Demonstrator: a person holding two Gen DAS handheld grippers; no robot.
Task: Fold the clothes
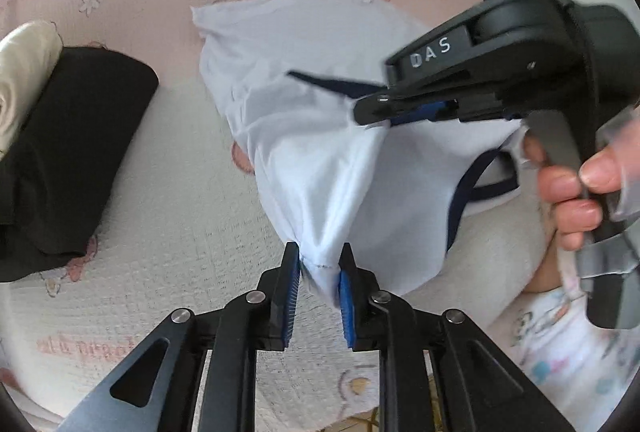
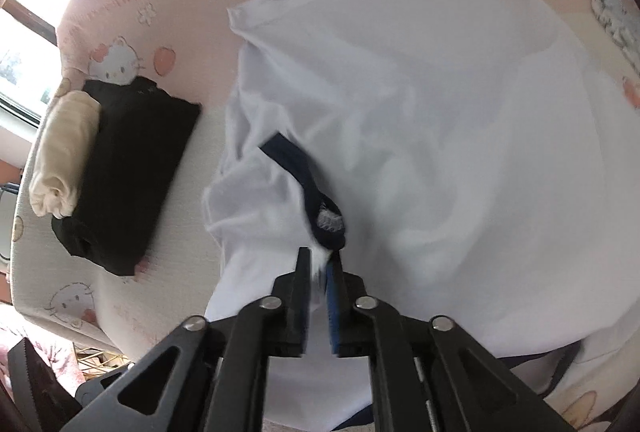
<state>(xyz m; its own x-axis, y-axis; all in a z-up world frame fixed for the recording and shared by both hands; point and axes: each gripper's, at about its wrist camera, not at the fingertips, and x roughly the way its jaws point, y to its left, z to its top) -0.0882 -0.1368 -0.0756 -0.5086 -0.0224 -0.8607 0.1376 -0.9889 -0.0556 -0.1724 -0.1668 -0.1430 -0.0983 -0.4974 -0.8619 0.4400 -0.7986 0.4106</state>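
Left wrist: left hand-held gripper [image 1: 319,274] pinches white shirt [image 1: 320,120] hem; black folded garment [image 1: 72,152] lies far left on bed [image 1: 192,192]

Right wrist: right hand-held gripper [image 2: 319,272] clamps shirt beside navy collar [image 2: 308,180]; fold barely begun, judging by rumpled cloth

I'm seeing the white shirt [image 2: 420,104] with navy trim lying rumpled on the bed, its near edge bunching upward.

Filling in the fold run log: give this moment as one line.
left claw: shut on white T-shirt hem | right claw: shut on T-shirt by navy collar | folded black garment: aside on bedspread
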